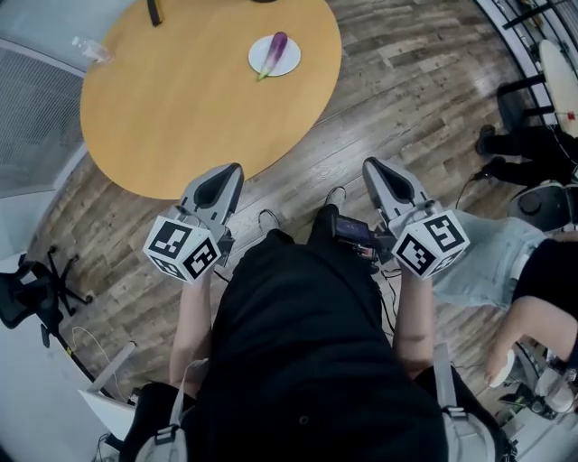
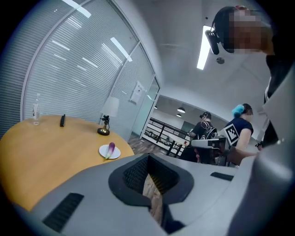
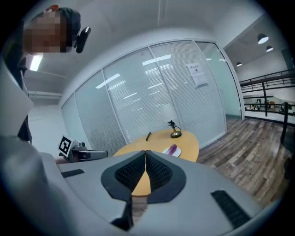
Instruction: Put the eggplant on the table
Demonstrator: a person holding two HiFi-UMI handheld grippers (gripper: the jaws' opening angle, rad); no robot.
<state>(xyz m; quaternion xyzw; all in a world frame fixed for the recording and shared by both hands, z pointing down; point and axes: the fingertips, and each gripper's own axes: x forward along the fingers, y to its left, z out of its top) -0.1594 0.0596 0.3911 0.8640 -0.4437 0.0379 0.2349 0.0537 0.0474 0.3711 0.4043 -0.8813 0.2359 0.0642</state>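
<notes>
Vanishing past top edge: table (image 1: 181, 99)

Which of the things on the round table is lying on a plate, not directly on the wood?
The purple eggplant, on the white plate. The clear bottle and the black object rest directly on the tabletop.

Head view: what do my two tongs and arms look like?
The left tongs and right tongs are light grey tapered wedges with black ribbed pads. The left cube and right cube are white with black square markers. The person wears a black top, forearms bare.
</notes>
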